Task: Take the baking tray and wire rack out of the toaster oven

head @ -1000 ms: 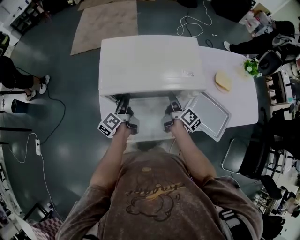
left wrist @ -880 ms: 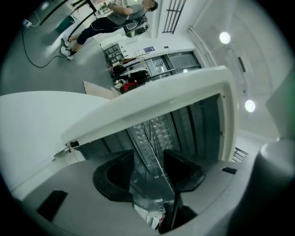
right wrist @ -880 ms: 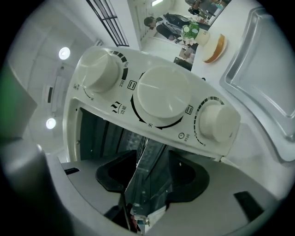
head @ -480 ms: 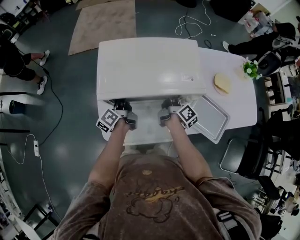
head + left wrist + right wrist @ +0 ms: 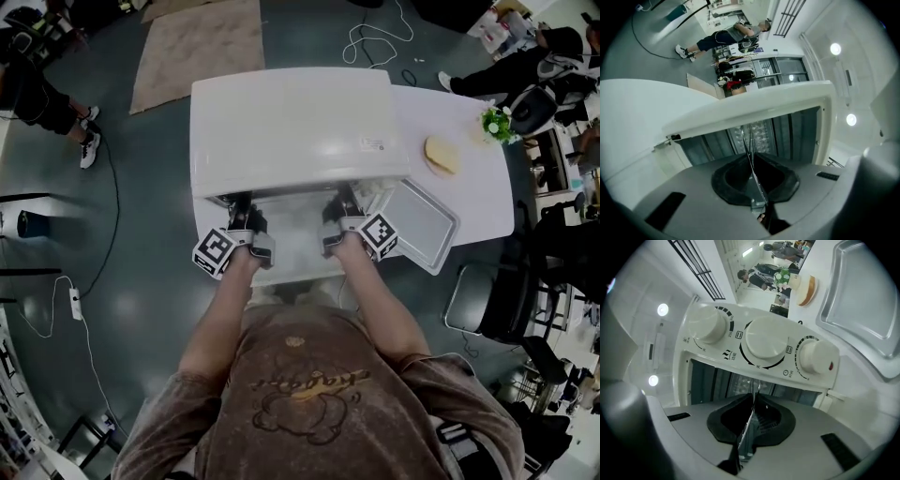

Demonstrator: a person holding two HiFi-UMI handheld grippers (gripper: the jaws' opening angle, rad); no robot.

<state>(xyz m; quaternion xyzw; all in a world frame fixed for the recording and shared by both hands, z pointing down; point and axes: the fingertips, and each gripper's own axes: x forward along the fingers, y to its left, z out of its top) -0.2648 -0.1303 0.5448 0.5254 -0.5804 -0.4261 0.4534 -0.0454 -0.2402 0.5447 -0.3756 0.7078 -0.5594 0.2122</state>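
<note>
White table [image 5: 483, 202] holds the toaster oven [image 5: 291, 127]; grey floor [image 5: 141, 281], rug [image 5: 197, 47] beyond.

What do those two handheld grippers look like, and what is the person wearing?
The left gripper and right gripper are each grey-bodied with black pads, and each carries a white cube printed with black square markers. The person wears a brownish short-sleeved T-shirt with a print on the chest.

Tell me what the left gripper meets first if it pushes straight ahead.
The left gripper, whose jaws have just been closing on the wire rack, points into the open toaster oven. It would shove the rack inward, then probably reach the back wall. Depth is unclear.
</note>
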